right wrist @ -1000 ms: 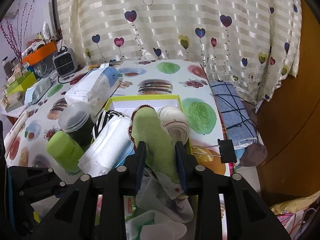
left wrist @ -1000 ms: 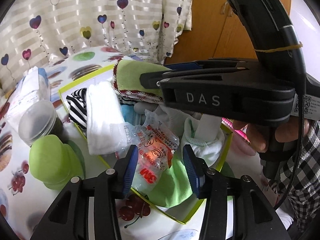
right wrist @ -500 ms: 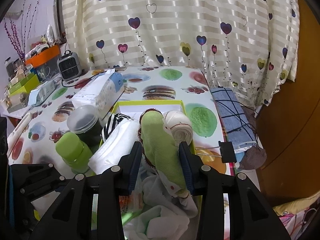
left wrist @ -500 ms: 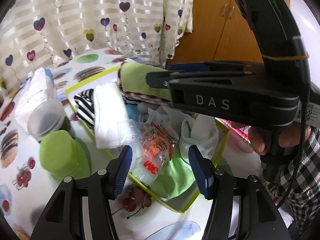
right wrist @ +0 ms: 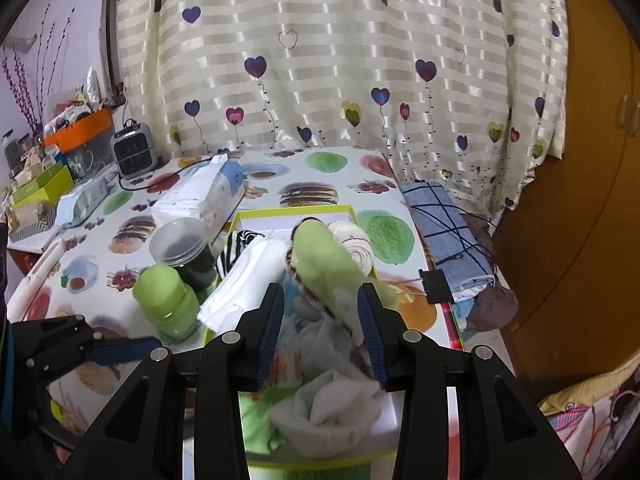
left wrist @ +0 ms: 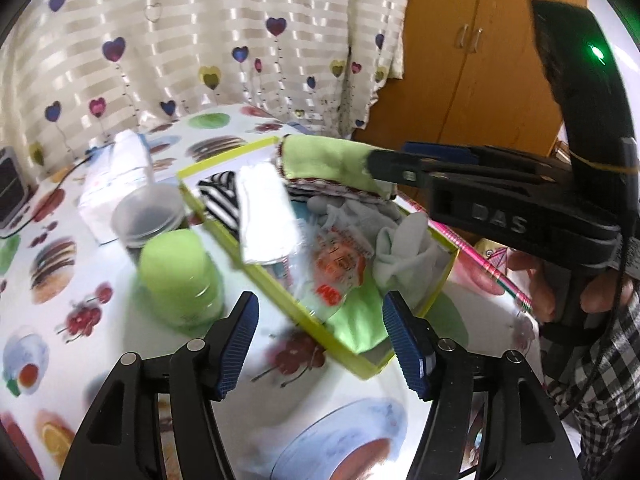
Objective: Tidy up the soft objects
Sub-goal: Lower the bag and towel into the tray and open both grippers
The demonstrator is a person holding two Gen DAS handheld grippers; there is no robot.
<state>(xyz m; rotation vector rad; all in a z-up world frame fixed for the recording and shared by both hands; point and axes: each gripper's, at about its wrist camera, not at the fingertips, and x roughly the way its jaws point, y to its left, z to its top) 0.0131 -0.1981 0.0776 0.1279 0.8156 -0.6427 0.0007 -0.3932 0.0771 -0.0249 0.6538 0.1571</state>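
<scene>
A yellow-green box [left wrist: 280, 292] on the patterned table holds a striped sock [left wrist: 222, 200], a folded white cloth [left wrist: 264, 216], a clear packet with red print [left wrist: 340, 264] and white-green socks [left wrist: 404, 252]. My left gripper [left wrist: 322, 340] hangs over the box's near corner. Its jaws are opening, and no pad touches anything. My right gripper [right wrist: 320, 320] is shut on a rolled green cloth [right wrist: 324, 264] with a dark red trim, held above the box. In the left wrist view the green cloth [left wrist: 320, 160] sticks out past the right fingertips. A cream roll [right wrist: 356, 244] lies beside it.
A green-capped bottle [left wrist: 176, 276], a clear-lidded jar [left wrist: 146, 220] and a tissue pack [left wrist: 116, 176] stand left of the box. A blue checked cloth [right wrist: 444, 232] with a binder clip [right wrist: 436, 286] lies at the table's right edge. A small heater [right wrist: 134, 152] stands at the back left.
My left gripper has widened and pulled back from the box, and the packet that sat between its pads stays in the box. My right gripper has drawn back slightly with the green cloth.
</scene>
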